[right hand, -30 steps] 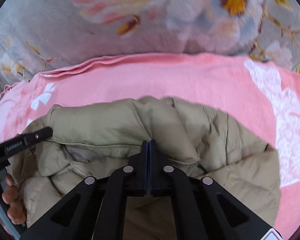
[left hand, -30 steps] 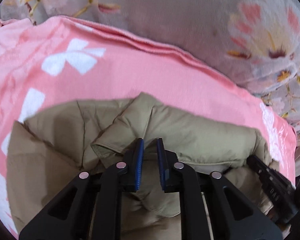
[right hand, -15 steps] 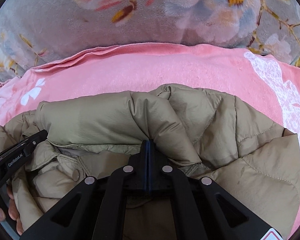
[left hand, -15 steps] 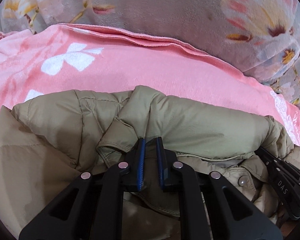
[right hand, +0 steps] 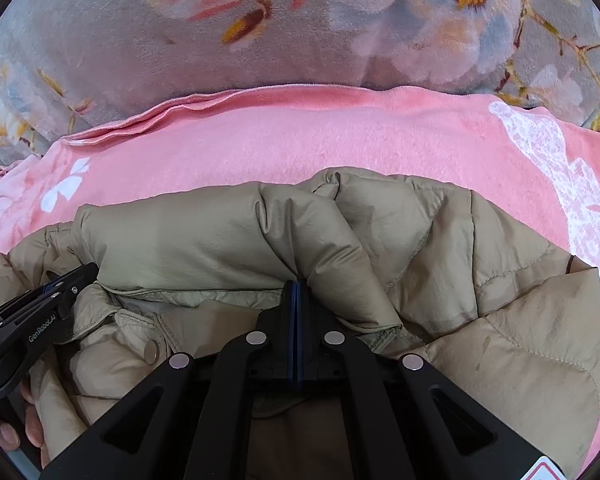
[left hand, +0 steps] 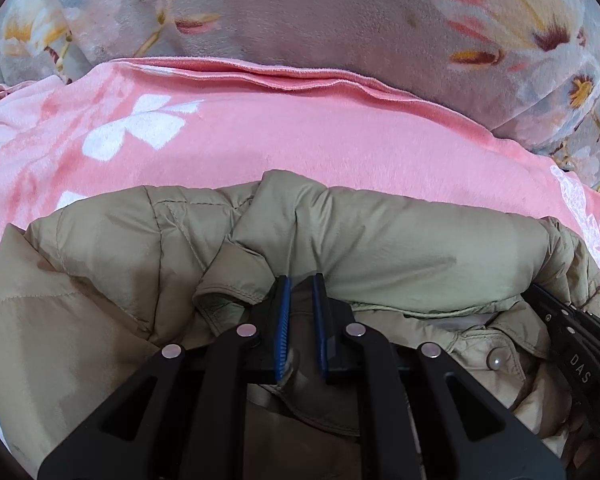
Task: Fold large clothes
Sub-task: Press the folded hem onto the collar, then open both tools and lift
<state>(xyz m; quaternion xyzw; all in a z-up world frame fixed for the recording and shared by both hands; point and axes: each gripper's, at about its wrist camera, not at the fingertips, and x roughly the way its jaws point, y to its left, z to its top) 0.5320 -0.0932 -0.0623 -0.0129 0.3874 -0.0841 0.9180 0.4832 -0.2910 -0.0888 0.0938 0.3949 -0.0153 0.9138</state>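
We had the left gripper [left hand: 300, 280] nearly closed, a narrow gap pinching a fold of the khaki puffer jacket [left hand: 400, 248] between its blue pads. Our right gripper [right hand: 296, 284] was clamped fully together on the collar roll. The jacket lay bunched just ahead of both tongs, on the pink blanket [right hand: 300, 140] beyond.
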